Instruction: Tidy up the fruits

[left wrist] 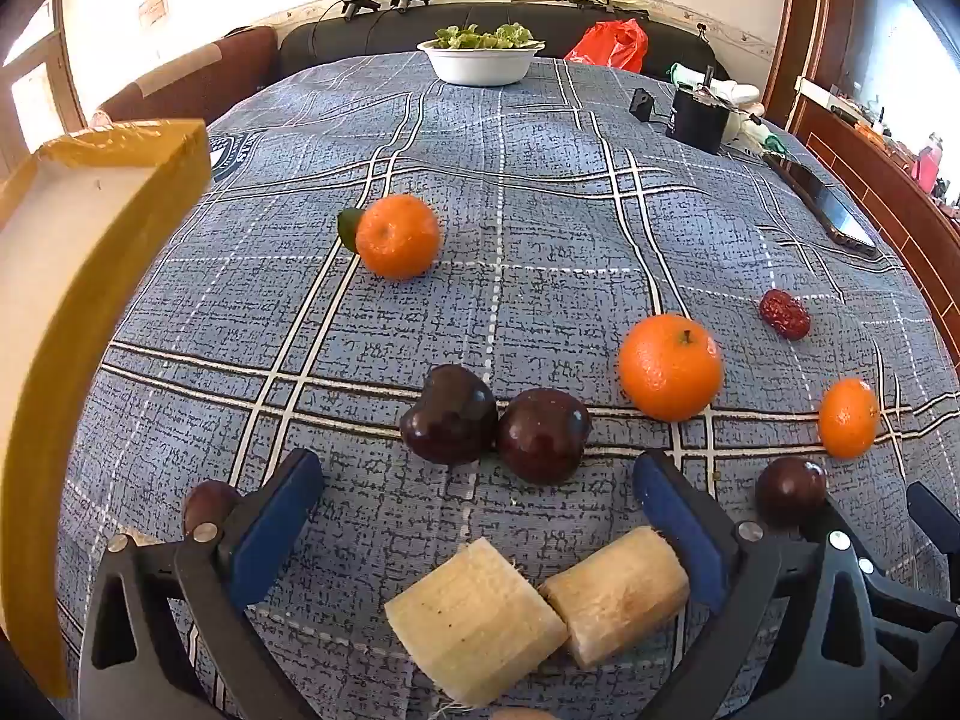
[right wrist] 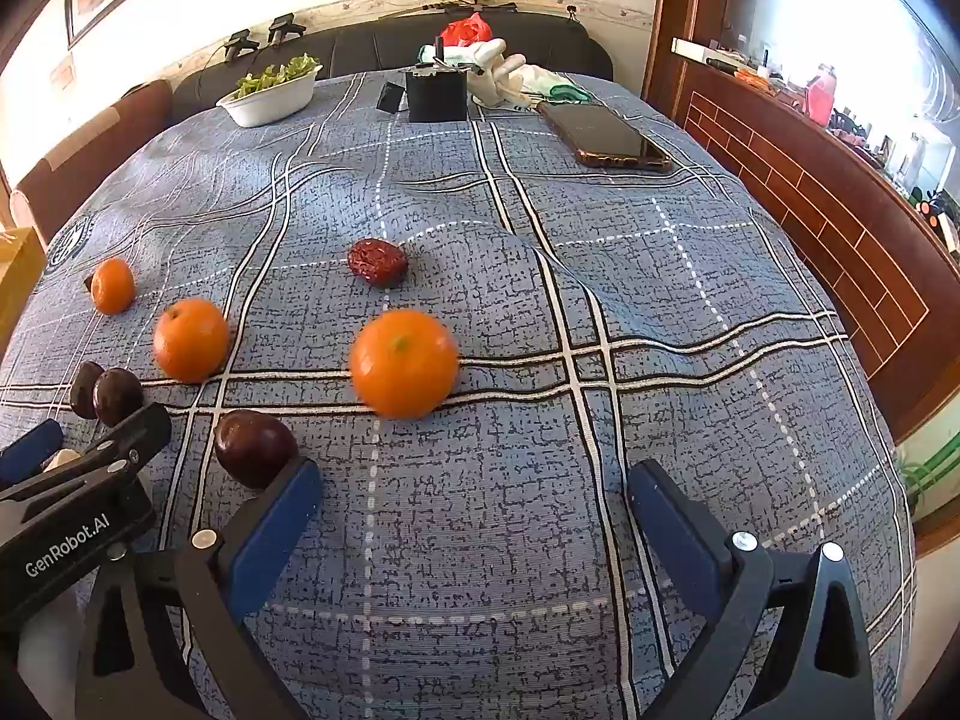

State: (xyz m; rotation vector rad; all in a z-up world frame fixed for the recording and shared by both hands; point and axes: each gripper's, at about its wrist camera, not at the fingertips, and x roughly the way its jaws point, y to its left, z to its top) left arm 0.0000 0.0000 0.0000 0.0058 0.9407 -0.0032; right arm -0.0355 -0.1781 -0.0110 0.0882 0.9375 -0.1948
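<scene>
Fruit is scattered over a blue plaid tablecloth (left wrist: pixel 540 228). There are three oranges: one at the far left (left wrist: pixel 397 243) (right wrist: pixel 112 285), one in the middle (left wrist: pixel 670 367) (right wrist: pixel 191 340) and one at the right (left wrist: pixel 849 418) (right wrist: pixel 403 363). Several dark plums lie nearer, two of them side by side (left wrist: pixel 450 414) (left wrist: pixel 543 435) and one by the right gripper's left finger (right wrist: pixel 255 447). A red date (left wrist: pixel 784 313) (right wrist: pixel 378 262) lies farther back. Two sugarcane pieces (left wrist: pixel 474 612) (left wrist: pixel 618 594) rest on the cloth between the fingers of my open left gripper (left wrist: pixel 474 480), ungripped. My right gripper (right wrist: pixel 474 480) is open over bare cloth.
A cardboard box (left wrist: pixel 90 240) rises close at the left. At the table's far end stand a white bowl of greens (left wrist: pixel 483 60) (right wrist: pixel 270 99), a black box (right wrist: pixel 437 96) and a phone (right wrist: pixel 612 138). A dark sofa and a wooden cabinet border the table.
</scene>
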